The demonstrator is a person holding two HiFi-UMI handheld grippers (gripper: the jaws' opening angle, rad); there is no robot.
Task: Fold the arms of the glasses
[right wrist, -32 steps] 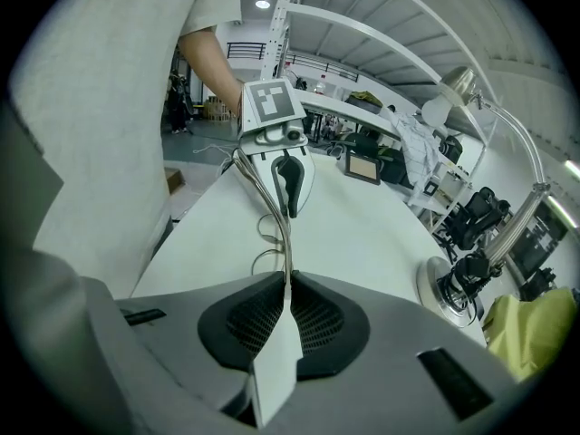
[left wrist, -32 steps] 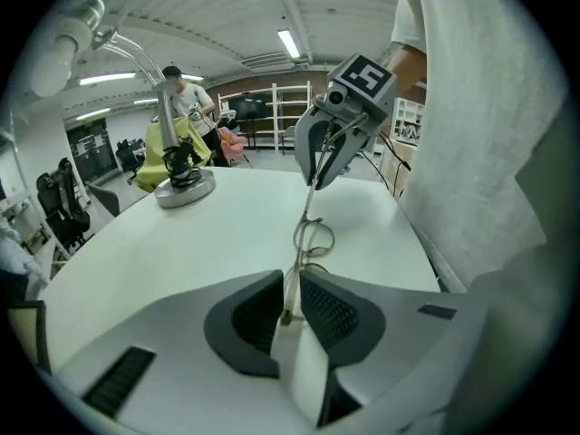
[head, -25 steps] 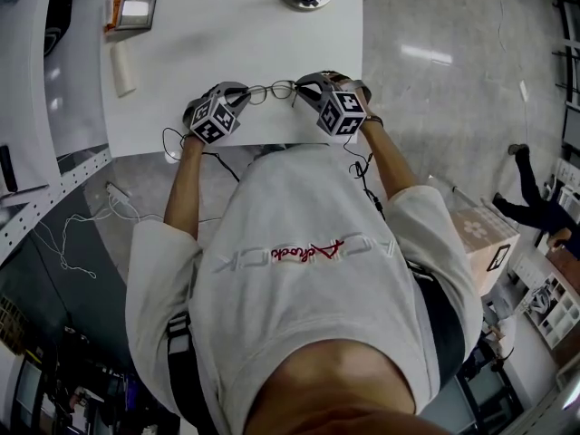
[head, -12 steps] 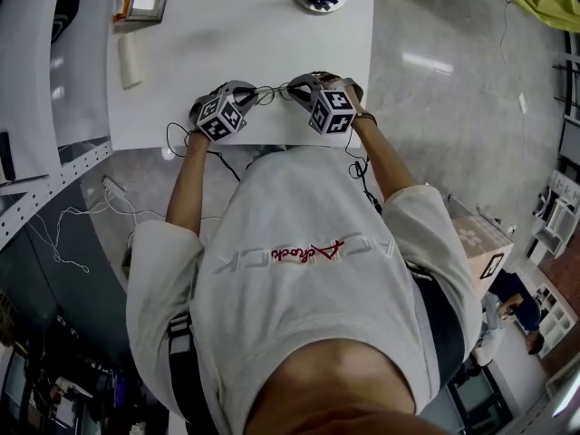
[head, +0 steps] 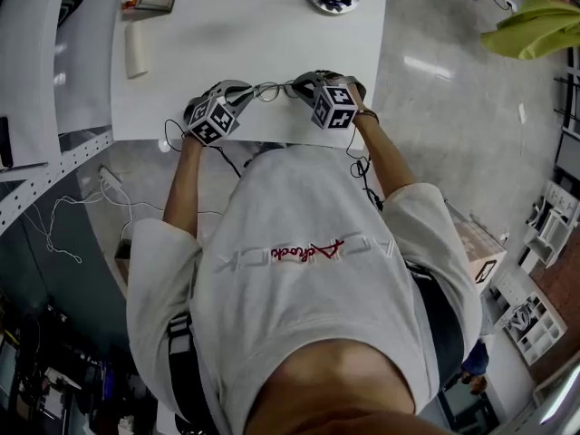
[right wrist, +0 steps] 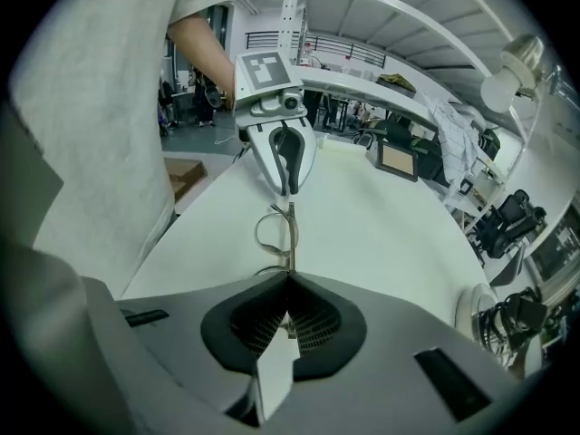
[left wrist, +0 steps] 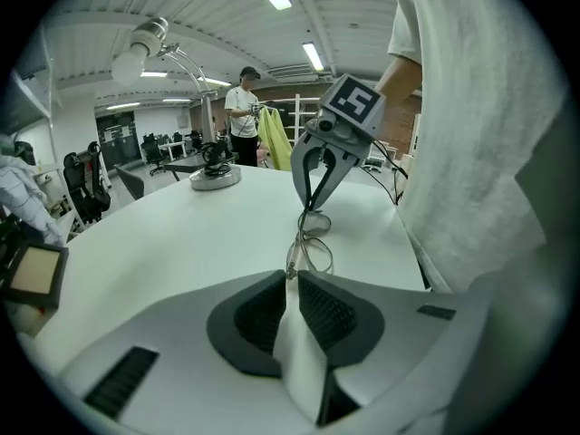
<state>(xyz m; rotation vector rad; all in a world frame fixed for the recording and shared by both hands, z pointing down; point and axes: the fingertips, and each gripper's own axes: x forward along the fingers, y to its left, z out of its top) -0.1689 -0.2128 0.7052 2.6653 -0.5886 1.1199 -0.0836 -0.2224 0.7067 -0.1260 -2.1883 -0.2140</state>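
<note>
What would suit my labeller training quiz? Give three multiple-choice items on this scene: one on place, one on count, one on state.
1. Where are the glasses?
A. Between the two grippers, above the table's near edge
B. Inside a case
C. On a chair

2. How many grippers hold the glasses?
A. None
B. One
C. Two

3. How do the right gripper's jaws stand?
A. Wide apart and empty
B. Shut on the glasses
C. Shut on a pen

Key:
1 A, as the head view shows the frame spanning the gap between both grippers.
2 C, as the left gripper and the right gripper each pinch one end of the frame in their own views.
3 B, as the right gripper view shows its jaws closed on the thin metal frame.
</note>
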